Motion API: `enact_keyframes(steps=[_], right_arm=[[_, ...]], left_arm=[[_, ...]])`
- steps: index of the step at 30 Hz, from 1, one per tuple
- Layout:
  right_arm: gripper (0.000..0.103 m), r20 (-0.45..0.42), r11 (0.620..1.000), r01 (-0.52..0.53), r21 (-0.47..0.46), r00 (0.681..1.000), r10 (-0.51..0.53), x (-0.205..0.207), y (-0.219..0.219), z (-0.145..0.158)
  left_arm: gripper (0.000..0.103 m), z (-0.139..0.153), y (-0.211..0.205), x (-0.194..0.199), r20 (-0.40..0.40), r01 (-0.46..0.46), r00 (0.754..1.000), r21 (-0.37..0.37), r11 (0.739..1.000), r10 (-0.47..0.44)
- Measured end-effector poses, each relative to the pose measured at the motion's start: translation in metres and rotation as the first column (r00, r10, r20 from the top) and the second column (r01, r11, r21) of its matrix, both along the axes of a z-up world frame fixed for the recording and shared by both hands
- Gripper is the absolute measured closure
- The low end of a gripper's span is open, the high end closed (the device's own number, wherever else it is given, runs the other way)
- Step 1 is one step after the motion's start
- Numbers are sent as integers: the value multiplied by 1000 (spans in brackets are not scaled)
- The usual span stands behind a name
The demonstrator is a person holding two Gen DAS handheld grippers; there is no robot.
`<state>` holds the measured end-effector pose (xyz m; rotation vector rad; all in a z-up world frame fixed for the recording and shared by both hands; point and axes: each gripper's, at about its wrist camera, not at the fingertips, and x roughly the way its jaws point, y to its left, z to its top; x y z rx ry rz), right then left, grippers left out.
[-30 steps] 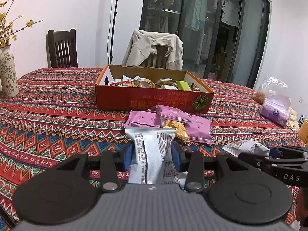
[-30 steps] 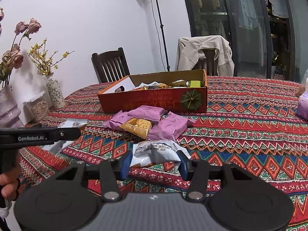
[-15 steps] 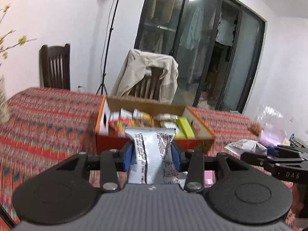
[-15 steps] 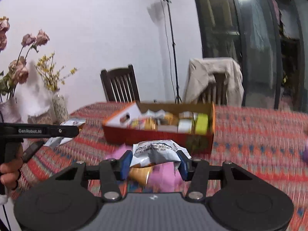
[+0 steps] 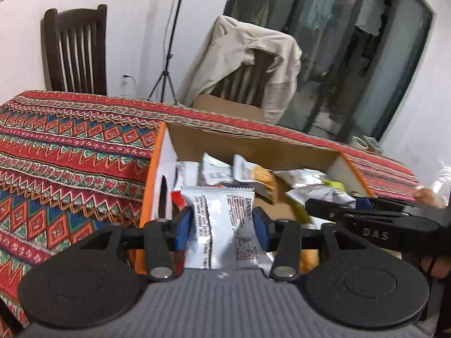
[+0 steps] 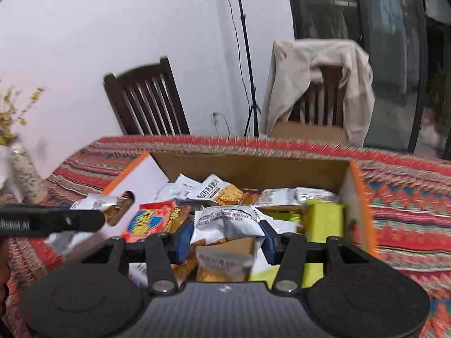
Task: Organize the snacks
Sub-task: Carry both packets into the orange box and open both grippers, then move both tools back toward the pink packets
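A table spread with a woven cloth of red, blue and green zigzag bands fills the lower ground in both wrist views, with a white plaster wall behind.

Nearest the left camera, the left gripper, matte black plastic with blue rubbery pads, carries a flat silver foil snack packet with a crimped top edge and black print. The packet stands upright between the pads; the jaws have just been opening, and a thin gap shows at the left pad, so the grip looks loosened. It hangs over the near left corner of an open cardboard box, orange outside, white at the ends, raw brown inside.

The right gripper, of the same build, has a crumpled silver foil bag puffed between its blue pads; its jaws have also just been opening a little, and the pads seem to touch the bag's sides. This bag sits over the middle of the same box, above a heap of glossy wrappers: a red and blue printed packet to the left, a smooth lime-green carton by the right wall, and silver sachets further in.

In the left view the right gripper's black finger crosses at the right edge; in the right view the left one's finger shows at the left edge.

Beyond the table stand a dark wooden slat-back chair, a second chair draped with a soft beige jacket, a thin black tripod stand and dark glass sliding doors. A speckled ceramic vase with yellow sprigs, blurred, stands far left in the right view.
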<state>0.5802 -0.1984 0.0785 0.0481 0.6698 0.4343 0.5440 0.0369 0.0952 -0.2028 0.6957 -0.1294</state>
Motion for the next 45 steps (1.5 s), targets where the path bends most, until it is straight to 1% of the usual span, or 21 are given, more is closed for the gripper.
enact_keyframes(steps=[1,2,3,4,8,10,13,16,20,22,25,27,29,32,33,34,38,40,42,45], right_arm=[[43,-16,1000,2,2,1000,-2,10,6,-6],[38,-30,1000,11,7,999,-10,20,11,-12],[24,-40,1000,20,10,999,-20,27,15,-16],[21,-49,999,30,9,998,-30,32,18,-20],[21,-57,998,39,45,998,-37,33,19,-24],[21,-44,999,38,38,998,-36,29,17,-21],[21,-11,999,43,27,999,-42,21,11,-10],[21,33,999,30,29,999,-31,1,0,9],[21,125,1000,0,-19,992,2,-42,-16,39],[20,171,999,-11,-38,985,17,-72,-28,54],[18,225,999,-24,-38,974,32,-120,-49,71],[16,260,999,-30,-31,965,37,-155,-64,80],[15,289,999,-33,-28,956,40,-191,-78,85],[12,321,999,-31,-29,946,39,-248,-95,85],[9,325,999,-32,-28,945,40,-263,-99,84],[6,320,999,-29,-19,947,33,-278,-104,81],[5,289,1000,9,13,957,-12,-330,-117,65],[5,254,999,28,29,967,-34,-349,-121,51],[5,214,999,36,38,976,-44,-365,-122,36],[5,135,998,49,36,989,-54,-385,-121,10]], left_arm=[[28,-3,0,5,-3,-8,1000,-4,1000,8],[24,-6,2,8,-8,-28,1000,-3,1000,28],[22,-7,4,9,-10,-36,999,-6,999,36],[22,-7,6,9,-10,-36,999,-13,999,36],[22,-5,14,5,-4,-8,1000,-12,1000,8],[22,0,13,2,0,-8,1000,0,1000,8],[22,10,10,-10,28,-4,1000,22,1000,3],[22,26,6,-32,60,16,998,44,999,-18],[19,51,-5,-81,143,30,989,85,996,-42],[16,62,-8,-111,193,41,979,96,995,-59],[13,73,-15,-160,259,49,963,115,992,-78],[11,74,-20,-192,282,54,956,111,992,-84],[10,70,-24,-221,291,49,953,107,993,-78],[9,60,-33,-266,319,30,945,127,991,-69],[8,57,-36,-280,330,20,942,135,991,-64],[8,53,-39,-294,339,11,939,137,990,-58],[5,34,-47,-332,332,-4,942,136,991,-42],[5,21,-51,-345,312,-1,949,150,989,-47],[5,6,-57,-358,290,8,955,185,983,-62],[5,-15,-60,-366,232,29,970,203,979,-77]])
